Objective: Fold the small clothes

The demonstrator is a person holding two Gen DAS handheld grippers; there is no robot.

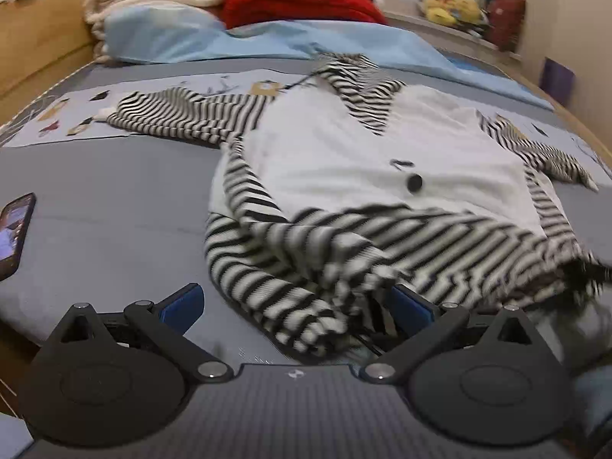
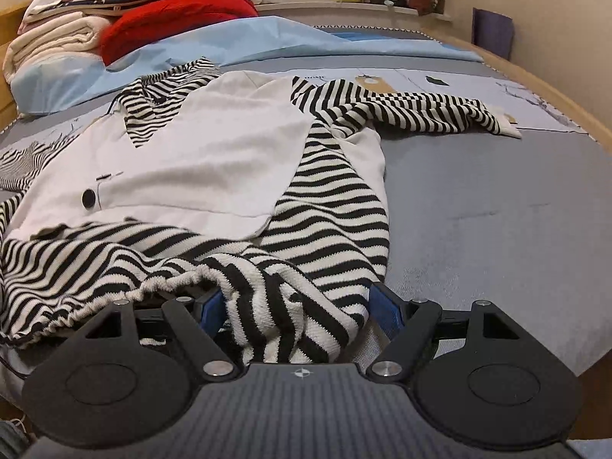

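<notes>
Our left gripper [image 1: 294, 306] and right gripper [image 2: 294, 306] both gape wide, the top's [image 1: 363, 153] striped hem bunched between each pair of jaws, ungripped. It lies on the bed [image 2: 497, 210], running toward twelve o'clock.

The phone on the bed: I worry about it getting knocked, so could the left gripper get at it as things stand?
Probably yes. The phone lies bare on the grey bed, left of the open left gripper, with no cloth between; only the striped top lies between its fingers.
</notes>
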